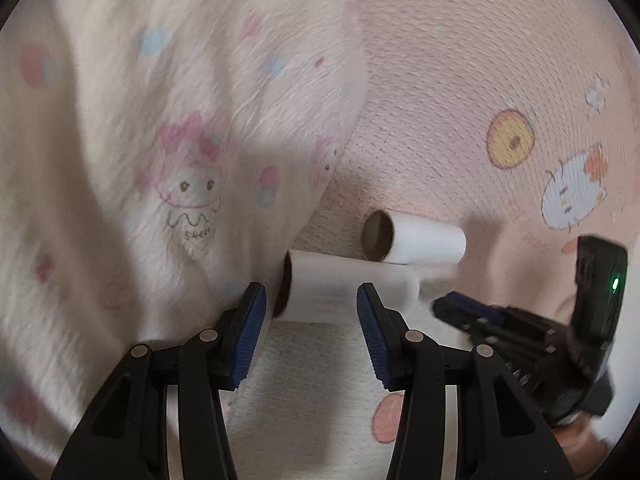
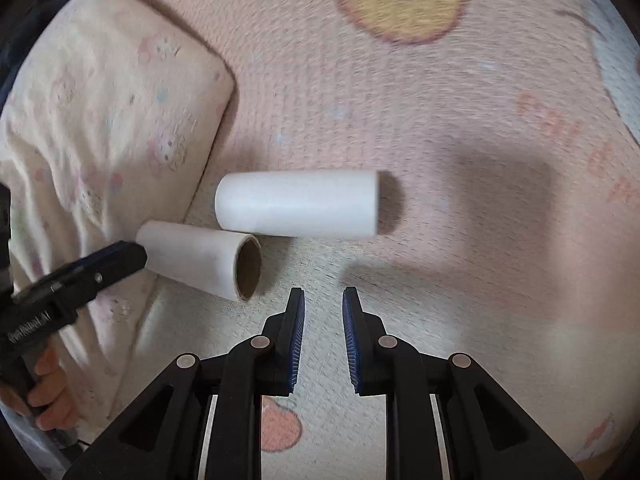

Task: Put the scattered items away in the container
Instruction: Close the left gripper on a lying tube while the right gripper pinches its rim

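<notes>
Two white paper rolls with brown cardboard cores lie side by side on a pink cartoon-print bed sheet. In the left wrist view the nearer roll lies just ahead of my open left gripper, its left end between the fingertips; the farther roll lies behind it. In the right wrist view my right gripper is open with a narrow gap and empty, a little short of the rolls: the open-core roll lies to its left, the other roll beyond. The left gripper touches the open-core roll's far end. No container shows.
A cream fluffy blanket with pastel prints is bunched up left of the rolls; it also shows in the right wrist view. The right gripper shows low at the right of the left wrist view. A hand holds the left gripper.
</notes>
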The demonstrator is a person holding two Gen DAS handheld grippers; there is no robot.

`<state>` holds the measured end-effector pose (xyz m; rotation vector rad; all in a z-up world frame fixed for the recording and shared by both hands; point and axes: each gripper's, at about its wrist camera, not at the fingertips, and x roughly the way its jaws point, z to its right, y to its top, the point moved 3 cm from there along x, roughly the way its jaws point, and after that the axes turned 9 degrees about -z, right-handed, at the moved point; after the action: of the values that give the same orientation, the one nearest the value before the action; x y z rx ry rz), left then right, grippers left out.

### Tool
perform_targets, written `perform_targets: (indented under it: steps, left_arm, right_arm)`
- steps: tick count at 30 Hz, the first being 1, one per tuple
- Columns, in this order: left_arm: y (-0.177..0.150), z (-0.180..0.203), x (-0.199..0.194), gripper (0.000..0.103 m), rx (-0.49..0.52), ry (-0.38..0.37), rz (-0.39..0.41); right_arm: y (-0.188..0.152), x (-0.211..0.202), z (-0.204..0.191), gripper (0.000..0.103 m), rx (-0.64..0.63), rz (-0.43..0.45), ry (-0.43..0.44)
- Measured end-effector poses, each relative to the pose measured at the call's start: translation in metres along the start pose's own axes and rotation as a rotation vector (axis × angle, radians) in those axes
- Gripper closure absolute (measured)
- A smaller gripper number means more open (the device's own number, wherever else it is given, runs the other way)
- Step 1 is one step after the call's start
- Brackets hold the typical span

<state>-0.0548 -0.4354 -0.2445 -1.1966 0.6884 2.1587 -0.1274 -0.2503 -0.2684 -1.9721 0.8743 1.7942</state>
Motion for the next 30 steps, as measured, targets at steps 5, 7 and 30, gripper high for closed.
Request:
perform_targets:
  steps: [5, 7, 30]
  left_arm:
    - [0.001, -0.004, 0.003, 0.052, -0.036, -0.038, -0.007]
    - [0.001, -0.003, 0.005, 0.054, -0.029, -0.039, -0.014]
    - [-0.036, 0.051, 0.015, 0.066, 0.169, 0.036, -0.044]
  right_arm:
    - [0.004, 0.008, -0.012, 0.087, -0.029, 0.007, -0.008]
    - [0.005, 0.011, -0.015, 0.087, -0.025, 0.003, 0.013]
    - [-0.015, 0.014, -0.003, 0.088, -0.064, 0.010, 0.037]
